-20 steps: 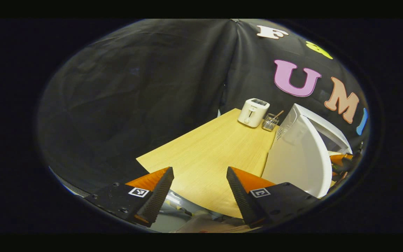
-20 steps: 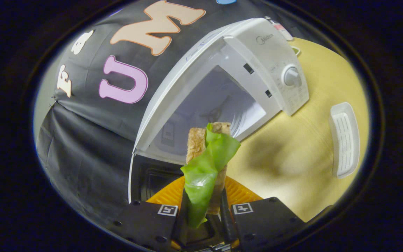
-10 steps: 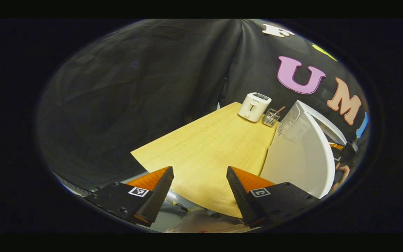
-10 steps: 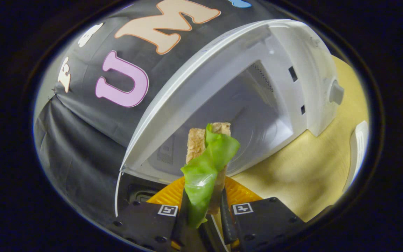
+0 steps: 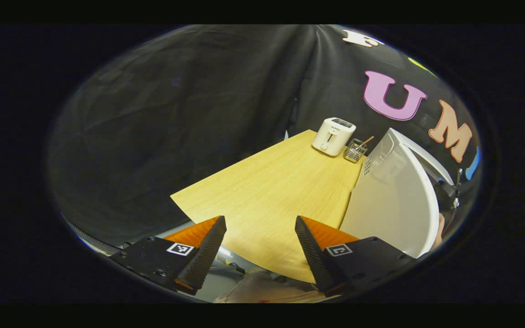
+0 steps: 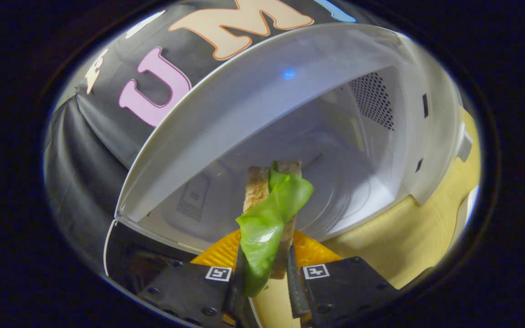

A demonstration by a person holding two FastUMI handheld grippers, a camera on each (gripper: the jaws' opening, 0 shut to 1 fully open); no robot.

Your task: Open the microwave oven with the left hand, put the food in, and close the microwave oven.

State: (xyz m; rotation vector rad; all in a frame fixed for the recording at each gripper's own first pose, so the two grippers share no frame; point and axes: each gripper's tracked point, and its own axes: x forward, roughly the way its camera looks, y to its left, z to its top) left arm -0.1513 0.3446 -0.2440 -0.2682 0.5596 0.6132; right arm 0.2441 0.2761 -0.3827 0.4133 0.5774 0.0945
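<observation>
While gripped, sandwich (image 6: 269, 214) before open microwave (image 6: 290, 109).

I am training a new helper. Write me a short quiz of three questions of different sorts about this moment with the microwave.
1. True or false: the microwave has its door open.
2. What does the right gripper hold? A) a cup B) a sandwich with a green leaf C) a spoon
3. Fill in: the left gripper is open and holds ____, hanging over the near edge of the table, with the toaster at the far end.

Key: 1 true; 2 B; 3 nothing.
</observation>
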